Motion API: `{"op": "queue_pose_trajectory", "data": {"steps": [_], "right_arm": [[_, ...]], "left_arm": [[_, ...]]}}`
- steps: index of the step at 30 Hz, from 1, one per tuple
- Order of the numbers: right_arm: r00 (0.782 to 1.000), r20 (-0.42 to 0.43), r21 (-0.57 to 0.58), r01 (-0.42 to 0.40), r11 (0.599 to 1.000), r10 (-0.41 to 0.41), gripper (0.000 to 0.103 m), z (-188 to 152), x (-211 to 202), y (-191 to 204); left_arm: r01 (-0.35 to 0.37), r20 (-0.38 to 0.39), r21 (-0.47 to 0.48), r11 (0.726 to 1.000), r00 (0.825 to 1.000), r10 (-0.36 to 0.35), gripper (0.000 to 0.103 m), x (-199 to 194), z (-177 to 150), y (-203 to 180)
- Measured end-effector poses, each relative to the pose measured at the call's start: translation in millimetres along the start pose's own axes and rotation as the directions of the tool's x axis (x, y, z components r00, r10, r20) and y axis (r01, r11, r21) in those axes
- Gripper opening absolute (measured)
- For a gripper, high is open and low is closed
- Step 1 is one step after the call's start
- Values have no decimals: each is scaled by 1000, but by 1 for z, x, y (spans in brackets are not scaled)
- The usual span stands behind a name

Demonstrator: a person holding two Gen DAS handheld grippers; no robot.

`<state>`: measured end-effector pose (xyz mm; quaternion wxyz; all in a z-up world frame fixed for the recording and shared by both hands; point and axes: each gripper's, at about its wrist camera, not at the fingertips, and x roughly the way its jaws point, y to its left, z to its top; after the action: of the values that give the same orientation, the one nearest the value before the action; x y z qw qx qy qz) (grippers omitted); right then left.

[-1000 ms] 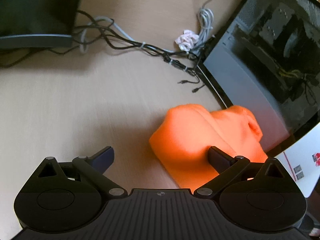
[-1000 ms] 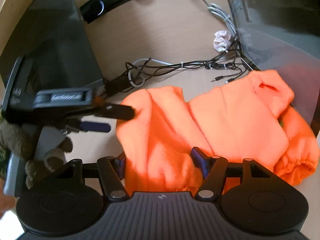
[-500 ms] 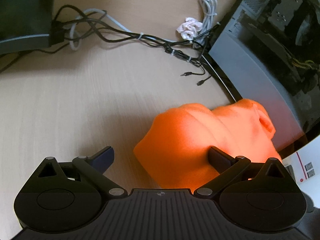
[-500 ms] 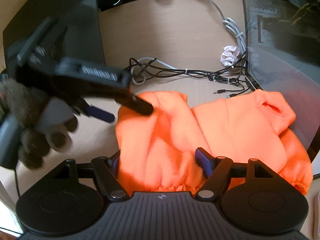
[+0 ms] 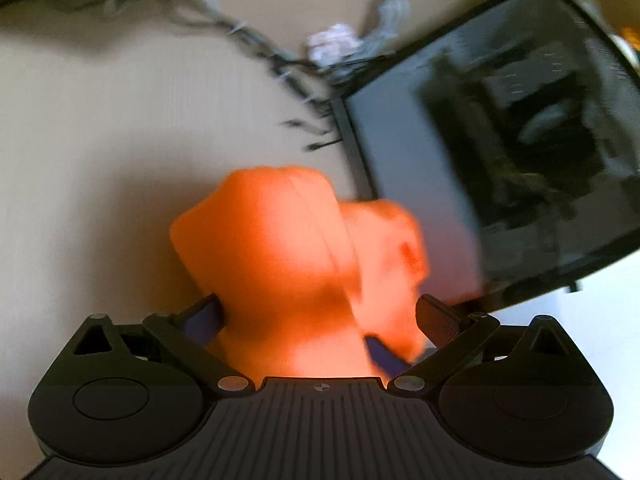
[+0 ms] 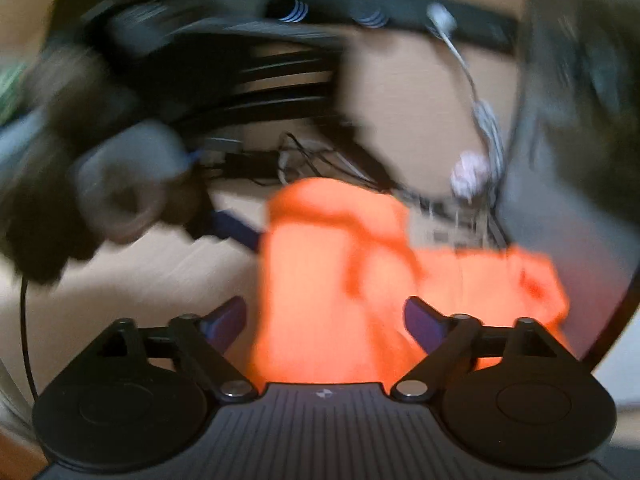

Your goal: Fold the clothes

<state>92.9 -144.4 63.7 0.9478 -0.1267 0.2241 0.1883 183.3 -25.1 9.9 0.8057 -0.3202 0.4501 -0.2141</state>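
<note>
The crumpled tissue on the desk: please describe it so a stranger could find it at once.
Start at the dark computer case on the right of the wooden desk. At its far left corner, the cables bunch together. The crumpled tissue lies there, the only small pale wad, well beyond the orange garment.

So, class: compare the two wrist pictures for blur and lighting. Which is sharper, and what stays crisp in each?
Left wrist view: motion blur smears the cables and computer case, while the orange garment glows overexposed, its folds soft. Right wrist view: blurrier, the upper left streaked beyond recognition. In both, only the gripper body at the bottom stays crisp.
</note>
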Motion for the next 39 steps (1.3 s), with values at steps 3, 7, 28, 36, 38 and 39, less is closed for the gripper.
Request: {"op": "queue_pose_trajectory", "data": {"steps": [3, 7, 28, 36, 38, 39], "right_arm": [[993, -50, -121, 97, 988, -104, 93, -3, 23, 18], [968, -142, -184, 181, 966, -209, 74, -14, 53, 20], [992, 21, 775, -94, 625, 124, 73, -39, 8, -89], [976, -67, 436, 214, 874, -205, 85, -22, 10, -83], [989, -67, 512, 149, 846, -133, 80, -28, 15, -94], [995, -67, 559, 94, 824, -69, 68, -30, 17, -98]], "left_arm": [[14, -6, 20, 1000, 1000, -14, 102, 3, 0, -12], [30, 6, 12, 999, 1000, -30, 102, -10, -4, -9], [-190, 176, 154, 970, 971, 162, 102, -37, -7, -22], [-237, 145, 255, 937, 968, 206, 102, 1, -11, -42], [-230, 143, 276, 933, 970, 196, 102, -1, -12, -44], [-219, 139, 282, 934, 973, 186, 102, -1, -12, -44]]}}
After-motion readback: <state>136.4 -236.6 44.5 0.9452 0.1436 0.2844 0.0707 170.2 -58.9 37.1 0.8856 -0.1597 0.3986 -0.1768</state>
